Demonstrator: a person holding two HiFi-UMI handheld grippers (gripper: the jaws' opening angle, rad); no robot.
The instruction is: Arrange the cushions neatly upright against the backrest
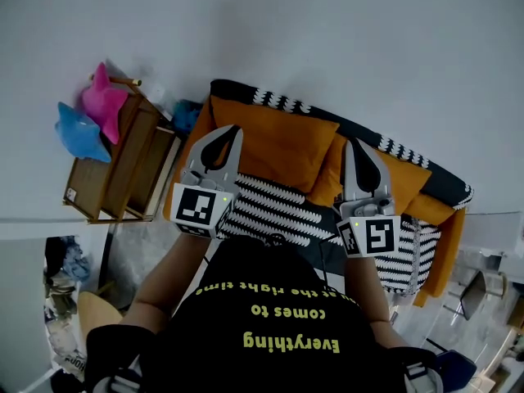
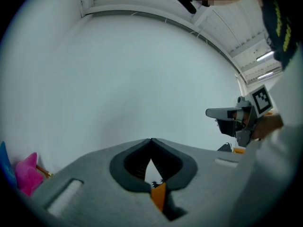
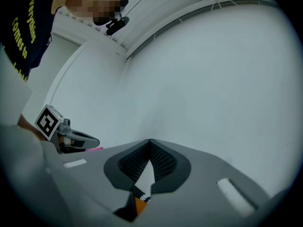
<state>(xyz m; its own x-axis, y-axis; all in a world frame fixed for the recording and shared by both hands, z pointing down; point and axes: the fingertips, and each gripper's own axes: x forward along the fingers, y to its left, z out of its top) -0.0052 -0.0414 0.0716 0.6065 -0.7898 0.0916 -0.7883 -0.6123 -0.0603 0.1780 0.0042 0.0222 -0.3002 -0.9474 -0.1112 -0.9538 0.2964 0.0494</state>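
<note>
White wall (image 1: 327, 31) behind the sofa (image 1: 274, 207), wooden side table (image 1: 115, 178) beside the sofa — left gripper (image 1: 228, 132), right gripper (image 1: 354, 144) both closed, empty.

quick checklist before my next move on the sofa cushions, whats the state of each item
1. Left tongs shut and empty: ok, nothing is between them.
2. Right tongs shut and empty: ok, nothing is between them.
3. Left orange cushion resting against the backrest: ok.
4. Right orange cushion resting against the backrest: ok, though the right tongs cover part of it.
5. Both cushions standing properly upright: cannot tell from this steep downward view.
</note>
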